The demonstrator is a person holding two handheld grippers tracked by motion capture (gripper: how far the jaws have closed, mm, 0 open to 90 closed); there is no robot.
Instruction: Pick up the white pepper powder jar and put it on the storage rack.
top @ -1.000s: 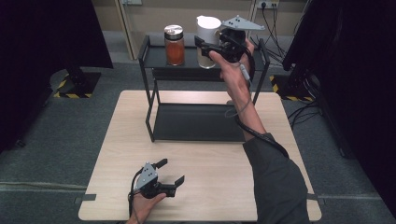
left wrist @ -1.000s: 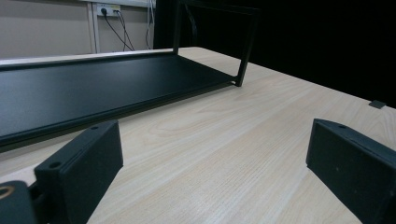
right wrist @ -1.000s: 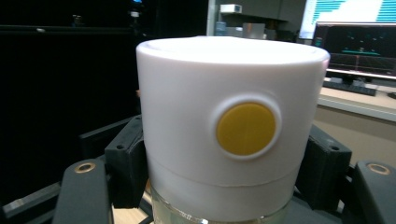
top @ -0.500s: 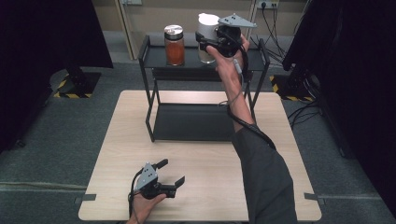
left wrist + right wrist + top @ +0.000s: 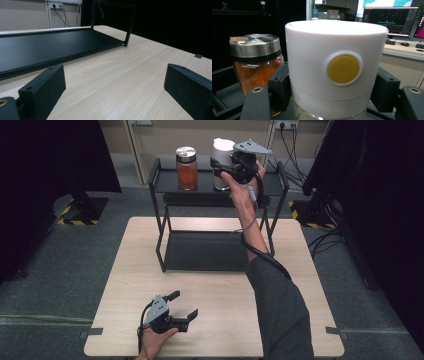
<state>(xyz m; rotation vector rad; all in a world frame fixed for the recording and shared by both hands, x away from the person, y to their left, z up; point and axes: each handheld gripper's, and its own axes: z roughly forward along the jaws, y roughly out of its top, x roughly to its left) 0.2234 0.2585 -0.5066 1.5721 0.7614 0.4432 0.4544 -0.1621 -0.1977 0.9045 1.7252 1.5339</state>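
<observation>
White-lidded jar (image 5: 220, 162): high view. It stands on the top shelf of the black rack (image 5: 165, 181), just beside the orange spice jar (image 5: 186, 168), toward the rack's right end. Right gripper (image 5: 222, 170) has its jaws closed on the white-lidded jar. Left gripper (image 5: 181, 306) rests on the tabletop (image 5: 290, 285) in front of the rack, jaws spread wide, holding nothing.

Left gripper view: open jaws frame bare tabletop; the rack's lower shelf (image 5: 50, 47) lies ahead, unoccupied.

Right gripper view: jaws clamp the white-lidded jar (image 5: 337, 67) low on its lid band, above the glass; the orange spice jar (image 5: 255, 62) sits near the left jaw.

Risk: a grip on the lid alone may let the lid slip or come loose. A sideways swing could knock the orange spice jar. The rack's raised rim could catch the jar's base. Free room lies rightward along the shelf.
</observation>
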